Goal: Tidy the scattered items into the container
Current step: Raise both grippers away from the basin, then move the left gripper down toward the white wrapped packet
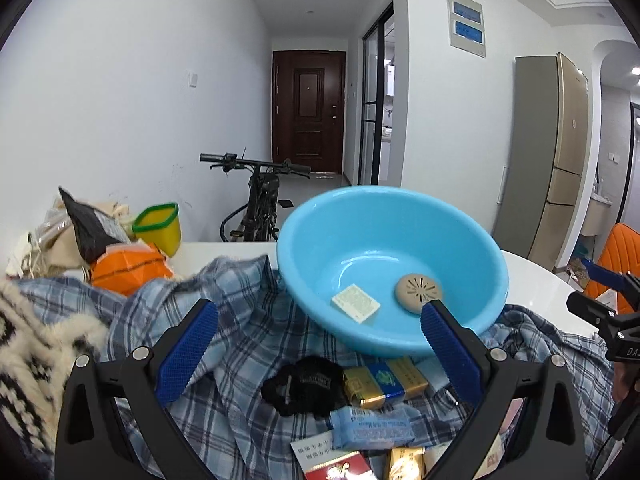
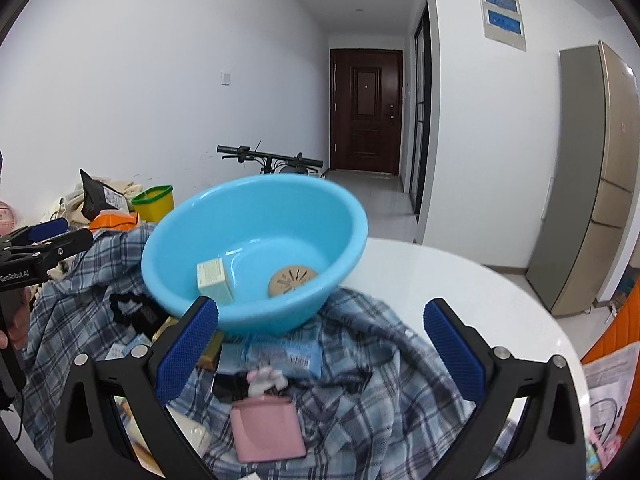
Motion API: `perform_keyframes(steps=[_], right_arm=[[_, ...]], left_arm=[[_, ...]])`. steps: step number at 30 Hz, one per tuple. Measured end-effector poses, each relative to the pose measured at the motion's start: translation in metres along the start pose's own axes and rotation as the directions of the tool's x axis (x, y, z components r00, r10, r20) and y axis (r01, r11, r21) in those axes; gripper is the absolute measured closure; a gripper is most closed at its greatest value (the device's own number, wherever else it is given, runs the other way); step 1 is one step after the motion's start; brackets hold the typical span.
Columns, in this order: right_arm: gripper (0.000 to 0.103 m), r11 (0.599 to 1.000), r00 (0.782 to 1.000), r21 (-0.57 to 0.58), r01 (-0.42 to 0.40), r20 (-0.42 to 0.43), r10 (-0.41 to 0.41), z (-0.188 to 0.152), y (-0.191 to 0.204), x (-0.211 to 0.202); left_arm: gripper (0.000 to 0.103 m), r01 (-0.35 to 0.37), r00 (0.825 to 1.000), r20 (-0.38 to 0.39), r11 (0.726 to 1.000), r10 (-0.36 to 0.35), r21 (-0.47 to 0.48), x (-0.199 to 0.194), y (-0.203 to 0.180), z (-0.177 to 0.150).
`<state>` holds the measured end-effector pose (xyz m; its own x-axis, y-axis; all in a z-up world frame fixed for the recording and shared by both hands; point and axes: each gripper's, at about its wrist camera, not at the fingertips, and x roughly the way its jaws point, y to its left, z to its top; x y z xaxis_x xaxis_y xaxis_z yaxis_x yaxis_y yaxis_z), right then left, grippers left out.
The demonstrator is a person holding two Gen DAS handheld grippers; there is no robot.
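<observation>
While both hand-held grippers, left gripper and right gripper, hover wide open and empty, the round light-blue plastic basin sits ahead, and the pink flat wallet before it lies nearest the right.

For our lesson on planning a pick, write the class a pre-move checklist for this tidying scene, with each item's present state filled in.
1. Left gripper open and holding nothing: ok.
2. Right gripper open and holding nothing: ok.
3. Blue basin has room: ok; only a small white box and a round tan disc lie in it.
4. Basin sits level: not ok; it rests tilted on the plaid cloth.
5. Items left to pick: ok; a black hair tie, a gold-and-blue pack and a pink wallet lie on the cloth.
6. Pink wallet free of other items: cannot tell; a small pink-and-white thing lies at its top edge.
</observation>
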<state>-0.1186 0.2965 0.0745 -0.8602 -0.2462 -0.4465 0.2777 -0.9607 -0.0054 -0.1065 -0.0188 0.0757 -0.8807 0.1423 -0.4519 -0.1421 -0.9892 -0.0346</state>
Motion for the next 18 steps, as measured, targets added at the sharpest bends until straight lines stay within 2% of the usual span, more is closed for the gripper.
perform_keyframes(steps=[5,10,18], right_arm=[[0.000,1.000,1.000,0.006,0.001,-0.010,-0.001,-0.020,-0.001,0.002],[0.000,0.999,1.000,-0.048,0.007,-0.028,-0.008,-0.035,0.011,0.006],[0.000,0.999,0.996,-0.026,-0.019,-0.086,0.017,-0.054,0.012,0.017]], left_arm=[[0.000,0.005,1.000,-0.025,1.000,-0.005,0.014,0.006,0.000,-0.022],[0.000,0.003,0.999,-0.054,0.999,-0.001,0.040,0.010,-0.004,-0.042],[0.000,0.030,0.992,-0.122,1.000,-0.031,-0.006,0.013,-0.004,-0.072]])
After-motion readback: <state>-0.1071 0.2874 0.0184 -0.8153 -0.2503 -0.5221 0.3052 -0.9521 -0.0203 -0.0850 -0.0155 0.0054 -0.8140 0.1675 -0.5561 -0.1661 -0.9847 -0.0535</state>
